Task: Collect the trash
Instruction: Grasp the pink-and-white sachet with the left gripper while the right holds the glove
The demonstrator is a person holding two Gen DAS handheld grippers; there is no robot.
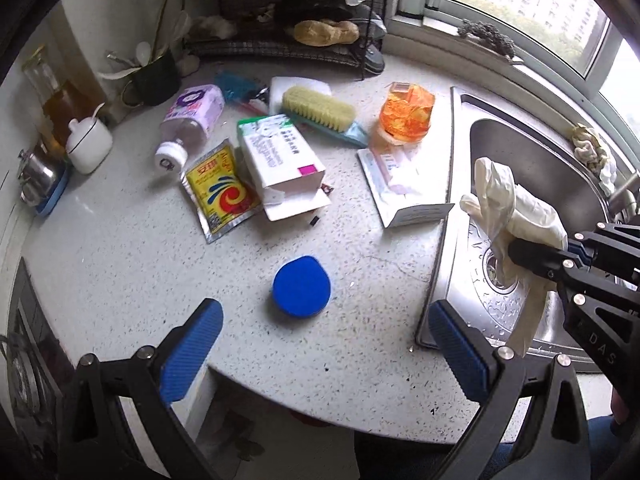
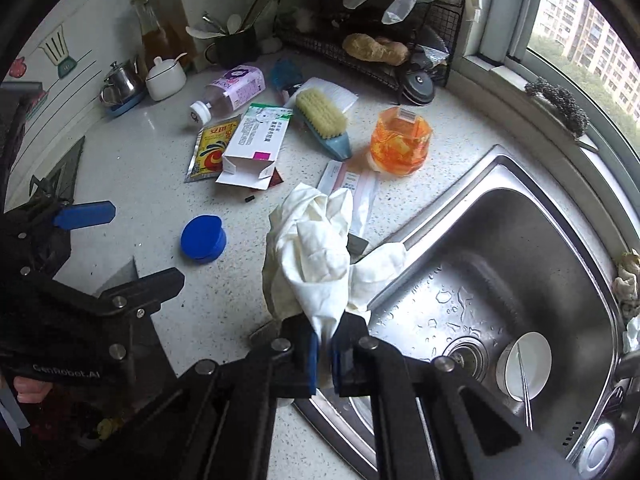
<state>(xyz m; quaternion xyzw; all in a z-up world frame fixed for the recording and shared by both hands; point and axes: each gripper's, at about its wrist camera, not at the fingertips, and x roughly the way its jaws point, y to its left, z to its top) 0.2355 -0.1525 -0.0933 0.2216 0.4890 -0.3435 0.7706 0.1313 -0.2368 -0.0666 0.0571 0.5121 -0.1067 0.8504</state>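
Pinching a crumpled cream rubber glove [image 2: 316,256], the right gripper [image 2: 324,354] has its blue pads pressed together on the glove's lower end, holding it up over the edge of the steel sink [image 2: 520,240]. The left gripper [image 1: 320,344] stands spread wide and empty above the speckled counter [image 1: 140,264], just short of a blue lid [image 1: 301,286].

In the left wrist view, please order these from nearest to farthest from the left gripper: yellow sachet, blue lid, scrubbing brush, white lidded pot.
From the left gripper:
1. Blue lid, just ahead between the fingers.
2. Yellow sachet, ahead-left.
3. Scrubbing brush and white lidded pot: too close to call; brush straight ahead, pot far left.
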